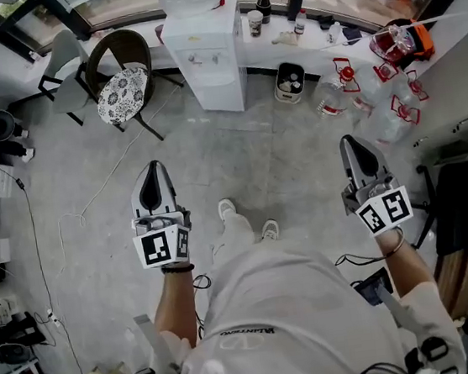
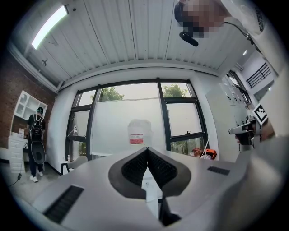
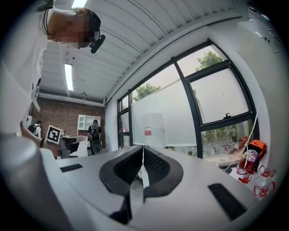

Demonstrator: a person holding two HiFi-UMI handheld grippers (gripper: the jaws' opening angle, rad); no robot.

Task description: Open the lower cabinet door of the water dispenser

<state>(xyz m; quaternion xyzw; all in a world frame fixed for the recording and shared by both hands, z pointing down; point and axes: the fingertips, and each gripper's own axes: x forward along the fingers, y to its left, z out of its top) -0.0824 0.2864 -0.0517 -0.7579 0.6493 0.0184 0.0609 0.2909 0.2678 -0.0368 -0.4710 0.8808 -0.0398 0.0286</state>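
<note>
By the window (image 2: 180,117), well ahead of us, stands the water dispenser (image 1: 216,57); we hold the left hand-held gripper (image 1: 153,168) and right hand-held gripper (image 1: 353,142) over the floor (image 1: 247,159), both closed tight and empty.

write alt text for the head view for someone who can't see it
Seen from above, a person in white holds a left gripper and a right gripper, both shut and empty, pointed across a grey floor at a white water dispenser. A chair with a patterned cushion stands left of it.
</note>
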